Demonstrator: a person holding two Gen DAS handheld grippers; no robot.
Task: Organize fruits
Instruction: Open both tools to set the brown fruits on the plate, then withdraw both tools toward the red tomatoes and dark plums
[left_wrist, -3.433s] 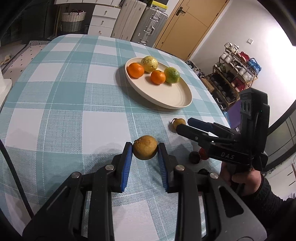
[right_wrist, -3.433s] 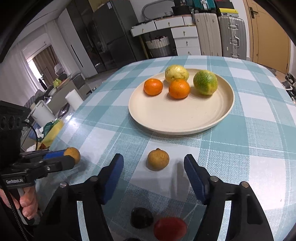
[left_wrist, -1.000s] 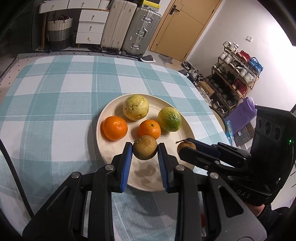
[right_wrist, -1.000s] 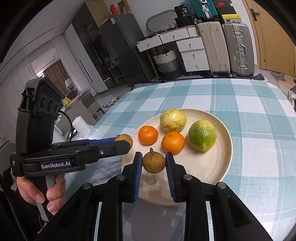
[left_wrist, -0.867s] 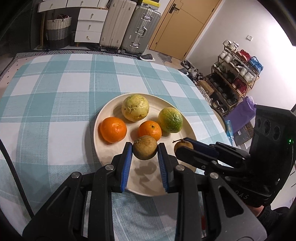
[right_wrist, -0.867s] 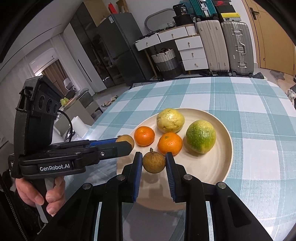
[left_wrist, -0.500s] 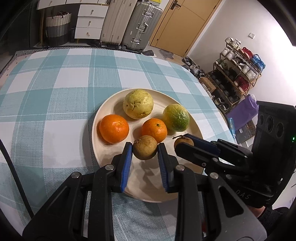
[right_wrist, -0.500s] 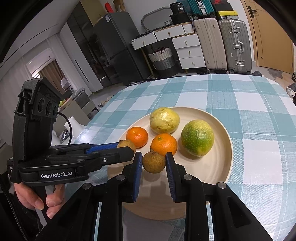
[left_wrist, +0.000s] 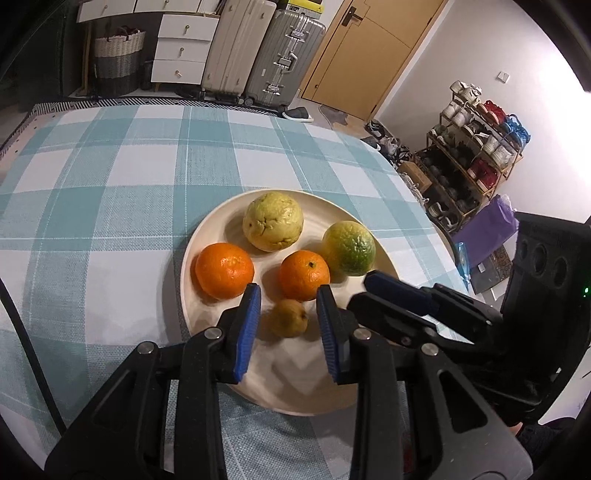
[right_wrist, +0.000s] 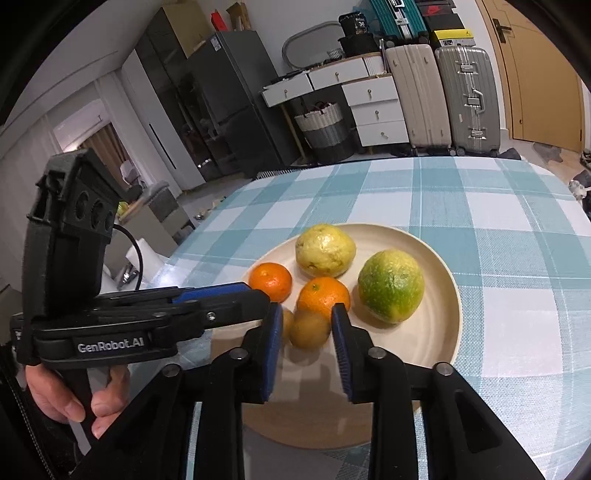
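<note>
Both tools' jaws opening, fruits released

We note a cream plate (left_wrist: 192, 254), two orange mandarins (left_wrist: 224, 270), one green-yellow citrus (left_wrist: 349, 248), and a teal-and-white checked tablecloth (left_wrist: 110, 192) at left of frame.

A small brown fruit (left_wrist: 288, 323) lies on the cream plate (left_wrist: 332, 395) between the pads of the left claw (left_wrist: 288, 328), clear of both as its jaws open. A second small brown fruit (right_wrist: 309, 328) sits between the pads of the right claw (right_wrist: 306, 347), whose jaws are opening too. Just beyond the claws rest two oranges (left_wrist: 224, 270) (left_wrist: 304, 275); farther off, a wrinkled yellow fruit (left_wrist: 272, 220) and a green-yellow citrus (left_wrist: 348, 248)
</note>
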